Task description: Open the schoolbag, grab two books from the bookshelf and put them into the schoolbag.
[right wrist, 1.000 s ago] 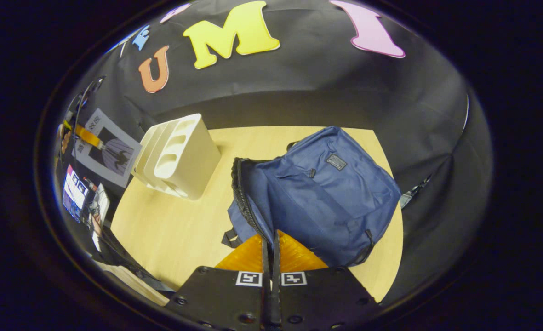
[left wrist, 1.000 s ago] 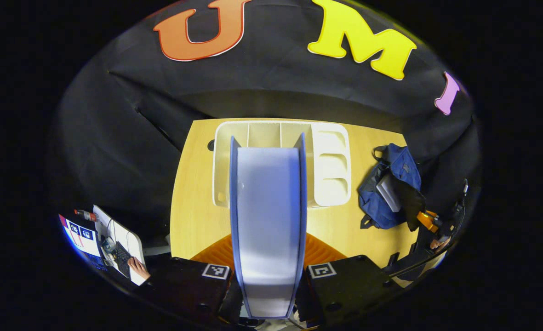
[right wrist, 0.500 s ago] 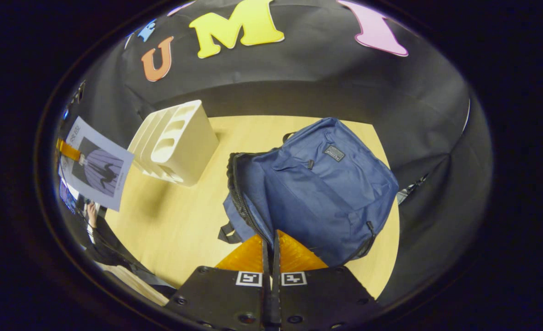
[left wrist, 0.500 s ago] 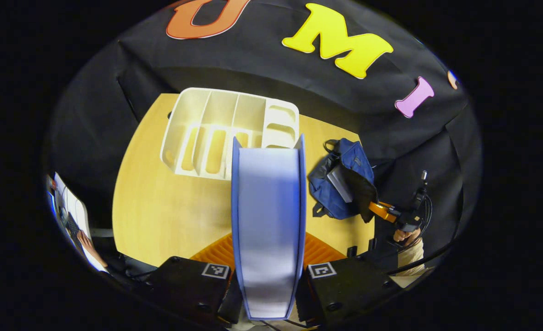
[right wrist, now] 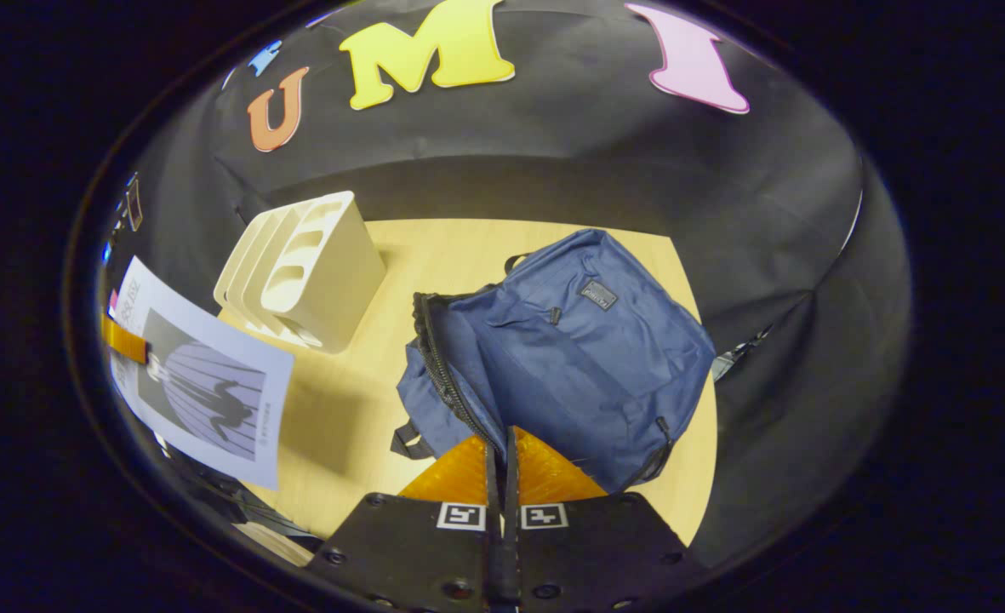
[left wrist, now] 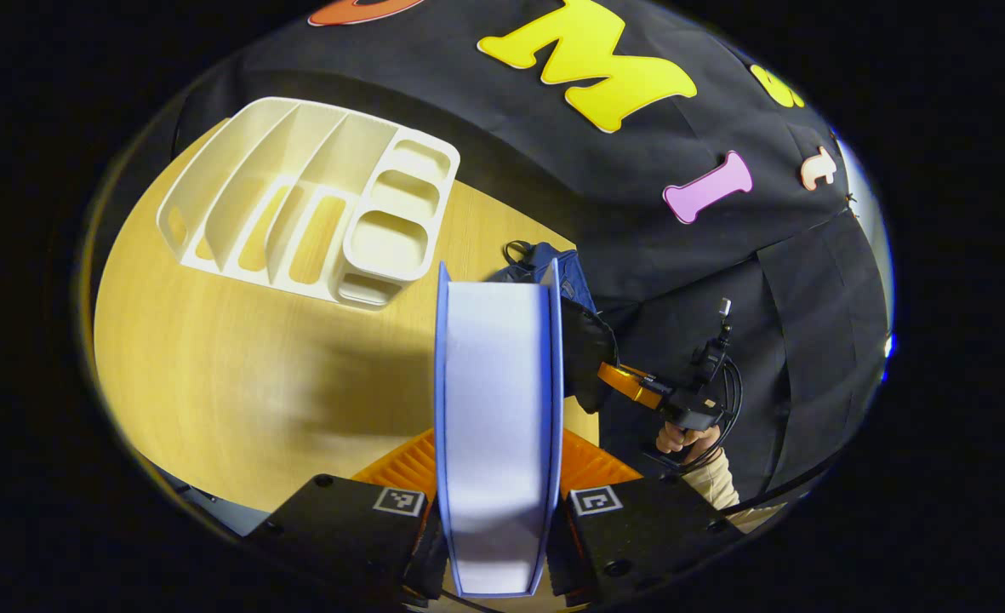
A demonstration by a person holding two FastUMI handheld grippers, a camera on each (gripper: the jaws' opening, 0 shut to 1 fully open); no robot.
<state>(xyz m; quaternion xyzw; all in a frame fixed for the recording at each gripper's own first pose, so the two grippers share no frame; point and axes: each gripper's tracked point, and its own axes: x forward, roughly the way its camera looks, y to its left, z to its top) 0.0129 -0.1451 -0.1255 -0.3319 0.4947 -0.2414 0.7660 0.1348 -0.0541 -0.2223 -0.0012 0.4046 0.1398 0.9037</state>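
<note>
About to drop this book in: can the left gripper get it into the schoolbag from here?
Probably yes. The left gripper holds the book above the table, the schoolbag is unzipped, and the right gripper pinches its edge. Nothing lies between.

My left claw (left wrist: 499, 464) is clamped on a book (left wrist: 497, 409), one finger against each cover; I see the book edge-on, its pale page block between two blue covers. Beyond it lies the wooden desk (left wrist: 213, 375). The white bookshelf (left wrist: 315, 213) stands on the desk at upper left, its slots empty. The blue schoolbag (left wrist: 566, 285) sits just right of the book's far end, partly hidden by it. Farther right, a hand (left wrist: 688, 438) holds the right claw (left wrist: 617, 377) near the schoolbag.
</note>
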